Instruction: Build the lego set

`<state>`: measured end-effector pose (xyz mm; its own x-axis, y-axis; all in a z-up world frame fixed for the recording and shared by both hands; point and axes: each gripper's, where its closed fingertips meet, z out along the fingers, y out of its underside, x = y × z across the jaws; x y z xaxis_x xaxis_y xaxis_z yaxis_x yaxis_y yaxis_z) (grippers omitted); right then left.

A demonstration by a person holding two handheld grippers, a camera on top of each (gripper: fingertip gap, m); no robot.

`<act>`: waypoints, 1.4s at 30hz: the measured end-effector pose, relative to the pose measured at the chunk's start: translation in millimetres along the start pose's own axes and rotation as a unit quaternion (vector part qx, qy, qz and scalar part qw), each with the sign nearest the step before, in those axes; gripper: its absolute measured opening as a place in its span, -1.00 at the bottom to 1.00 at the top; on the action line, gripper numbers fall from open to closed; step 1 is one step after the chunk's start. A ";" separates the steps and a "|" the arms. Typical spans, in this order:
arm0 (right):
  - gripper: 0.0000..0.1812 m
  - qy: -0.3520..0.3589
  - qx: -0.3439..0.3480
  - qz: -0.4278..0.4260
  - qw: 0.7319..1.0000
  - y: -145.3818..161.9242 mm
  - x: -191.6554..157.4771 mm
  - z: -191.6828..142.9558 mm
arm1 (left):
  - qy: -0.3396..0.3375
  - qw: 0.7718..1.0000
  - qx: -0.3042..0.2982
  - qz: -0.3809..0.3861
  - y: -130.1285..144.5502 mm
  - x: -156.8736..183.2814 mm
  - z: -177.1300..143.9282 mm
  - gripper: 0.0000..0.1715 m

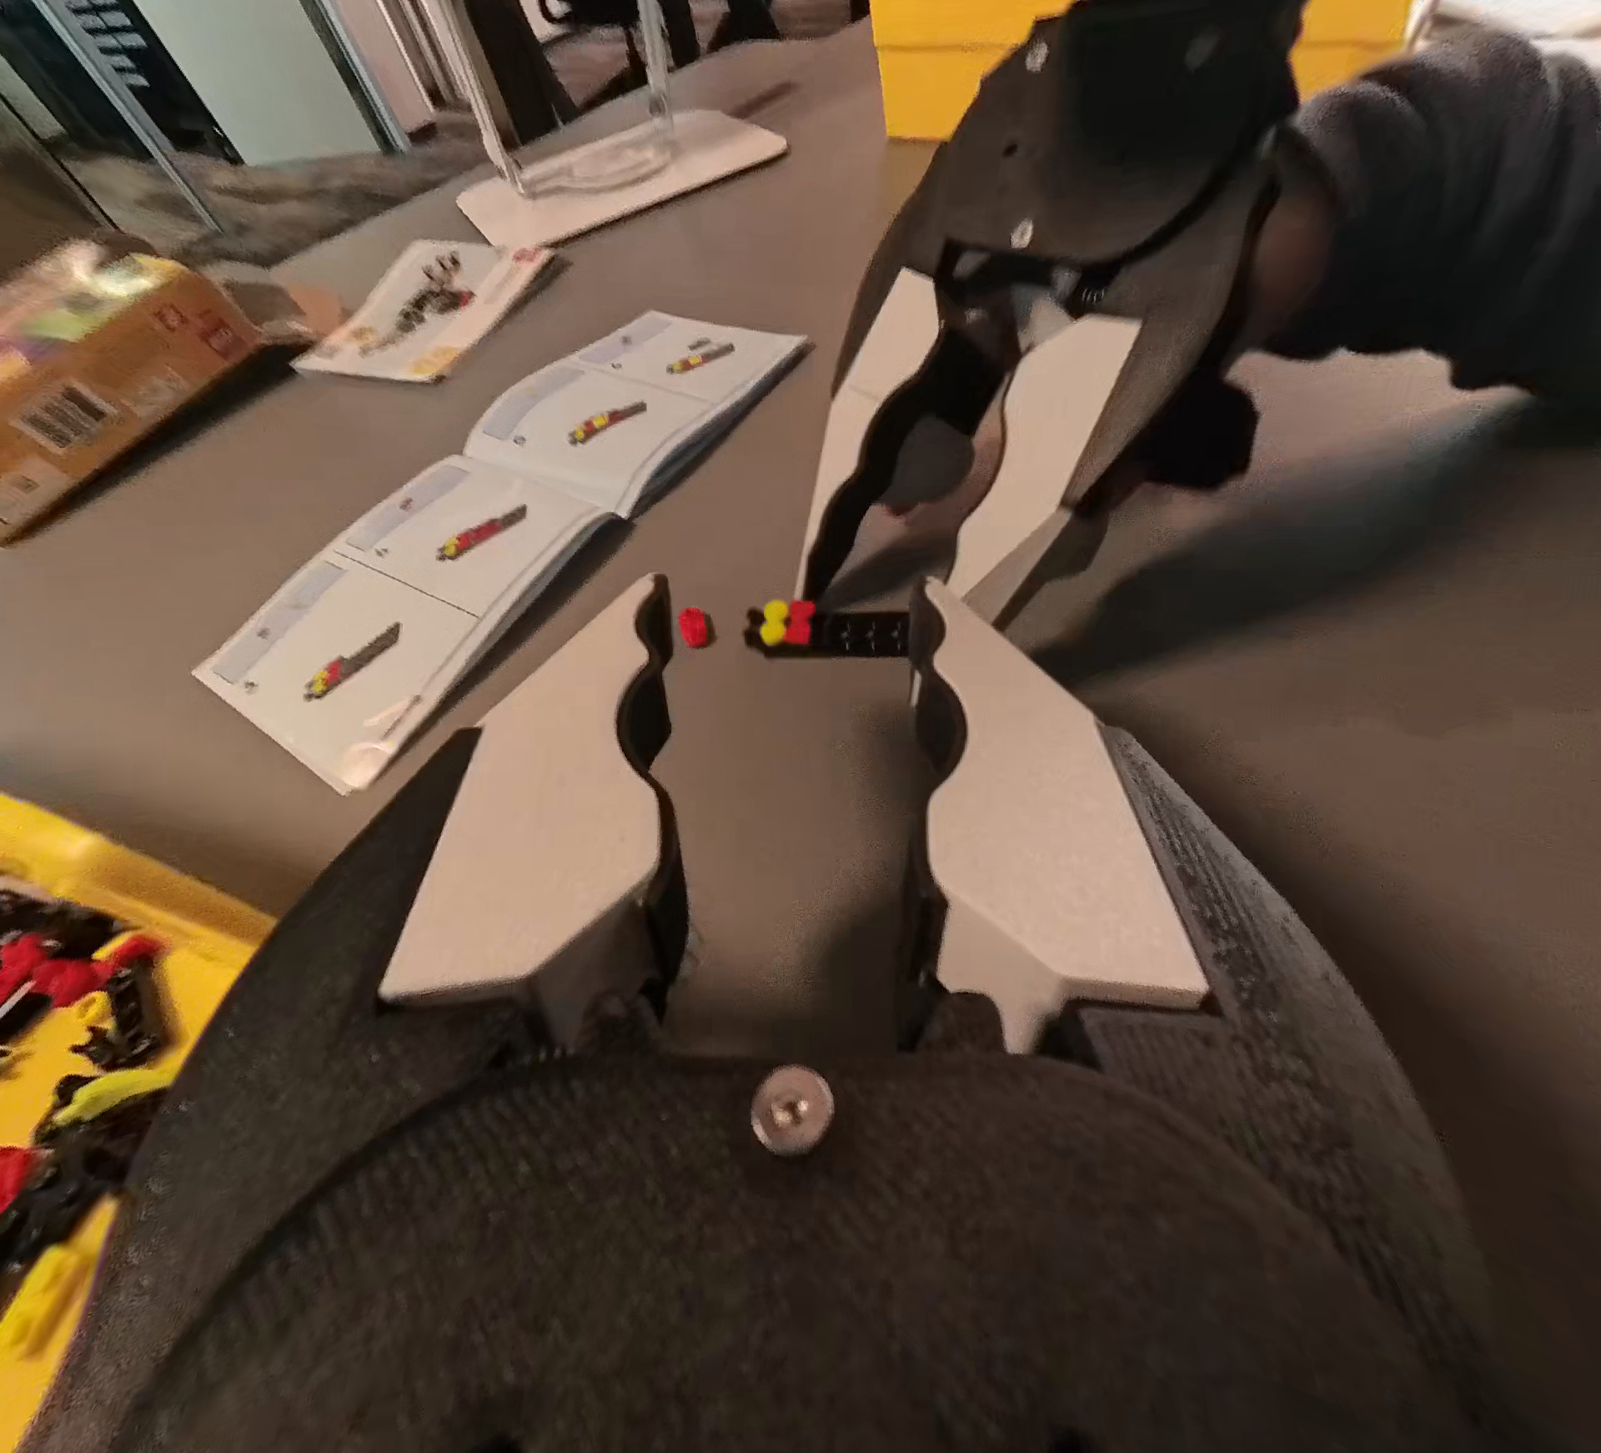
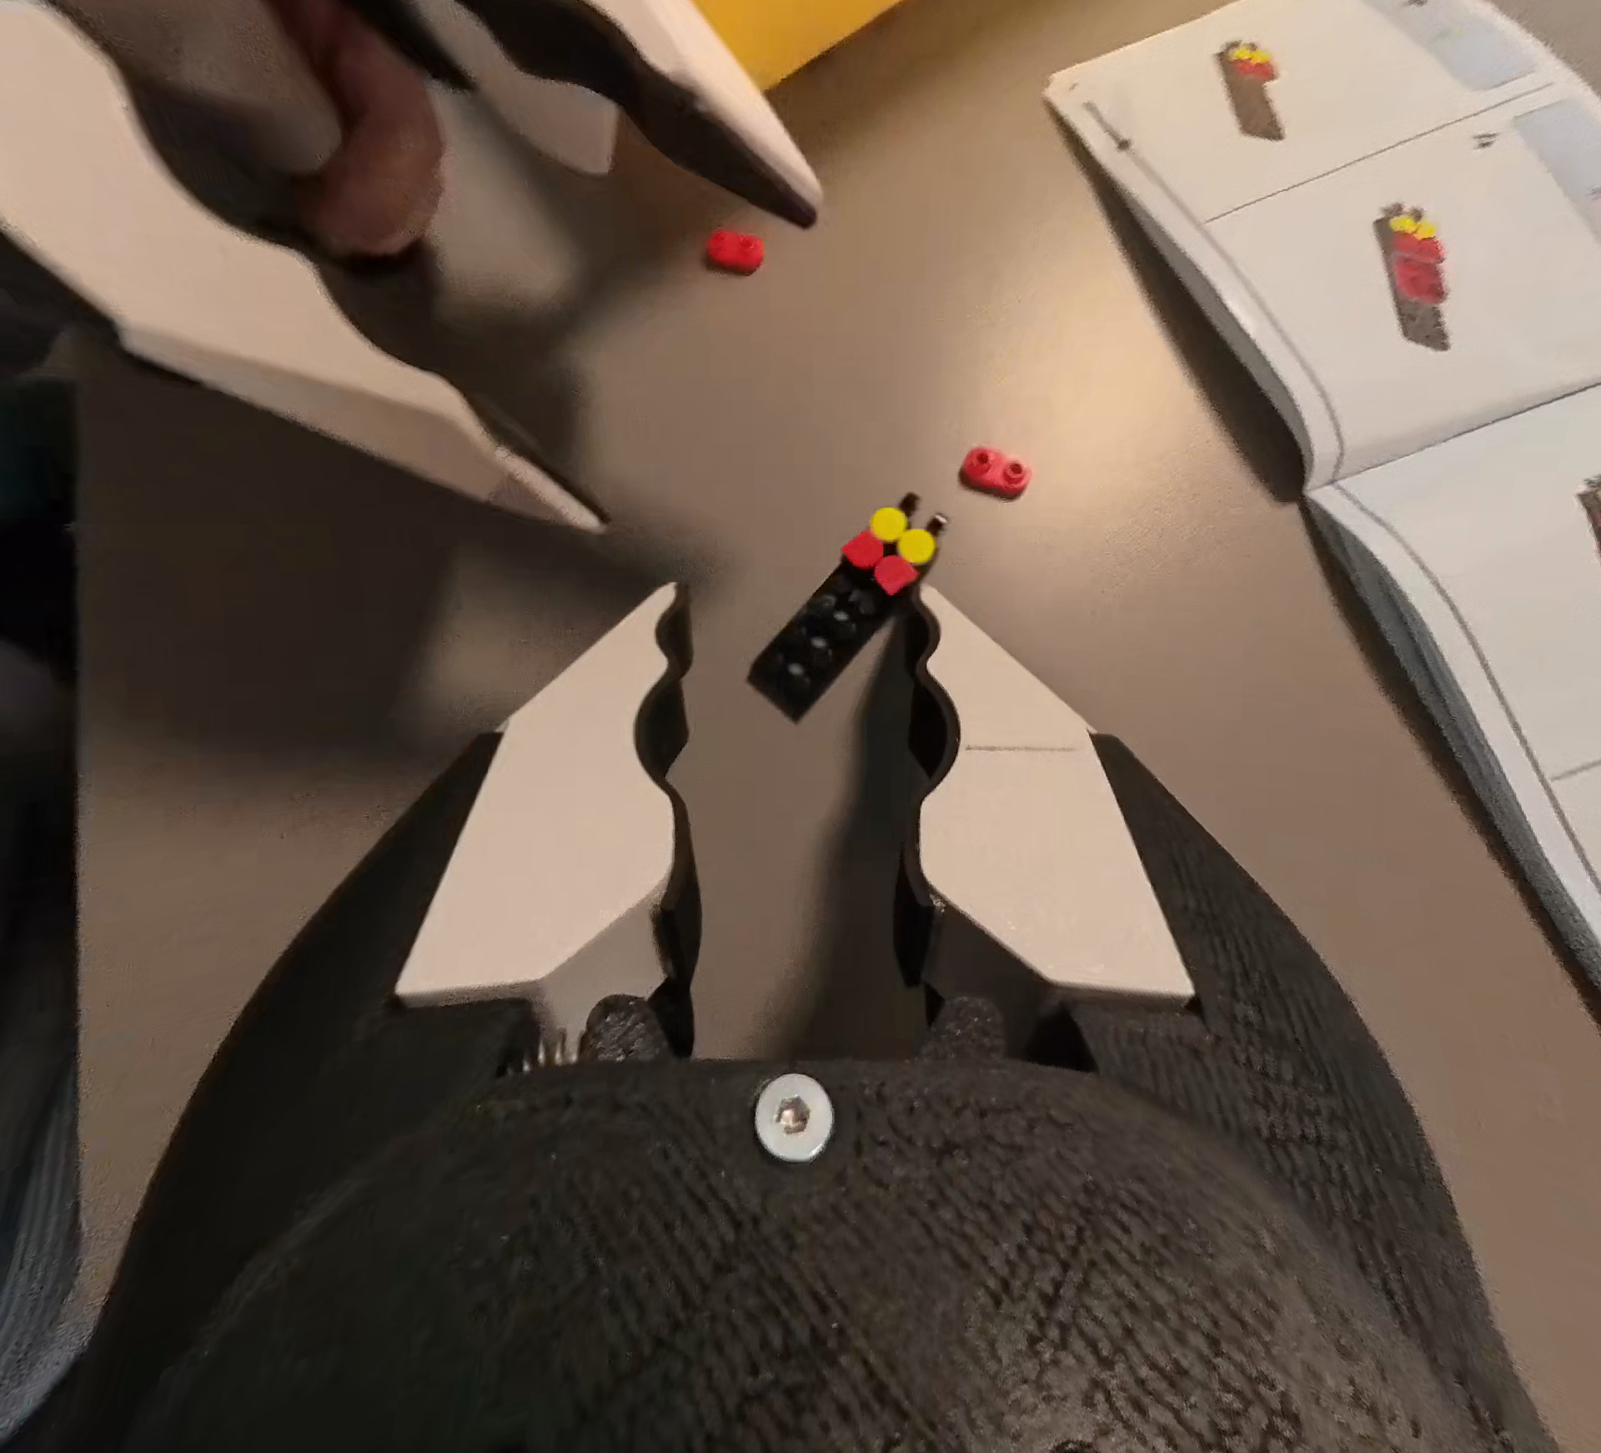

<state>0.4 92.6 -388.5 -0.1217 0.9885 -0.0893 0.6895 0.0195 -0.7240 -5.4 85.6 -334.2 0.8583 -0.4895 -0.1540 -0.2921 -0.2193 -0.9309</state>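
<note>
Both grippers are standing released and empty over the desk point(image 2: 1126, 389). The black plate point(image 2: 823, 631), carrying yellow and red studs at one end, is lying flat just ahead of the right gripper point(image 2: 797, 597), its near end between the fingertips and one edge close to the right-hand finger. Two loose red pieces point(image 2: 994, 469) are lying apart from it; one point(image 1: 695, 625) is sitting just off the left gripper point(image 1: 788, 614). Advisable: steady the plate squarely, then pinch the nearer red piece by its long sides and check the open booklet point(image 1: 485, 527).
</note>
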 end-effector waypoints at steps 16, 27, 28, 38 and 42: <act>-0.86 -0.047 0.012 -0.218 0.975 6.8 -39.1 -17.4 | 0.117 0.990 -0.063 0.050 27.6 24.2 -9.1 -0.35; -0.87 -0.091 0.037 -0.269 0.958 4.9 -60.9 -27.6 | 0.203 0.972 -0.077 0.088 33.8 57.4 -15.6 -0.56; -0.87 -0.093 0.042 -0.270 0.958 3.1 -62.6 -28.4 | 0.203 0.972 -0.079 0.094 34.7 58.3 -15.4 -0.58; -0.86 -0.111 0.070 -0.266 0.955 -4.4 -70.0 -33.4 | 0.215 0.967 -0.075 0.113 35.0 64.5 -16.6 -0.80; -0.79 -0.040 0.145 -0.234 0.960 -27.1 -39.2 -35.6 | 0.186 0.973 -0.096 0.102 42.0 48.2 -15.8 -0.80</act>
<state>11.9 58.7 -341.0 -0.4317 0.8668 0.2496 0.3186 0.4054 -0.8568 17.0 39.5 -375.5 0.5729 -0.8027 -0.1661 -0.5448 -0.2215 -0.8088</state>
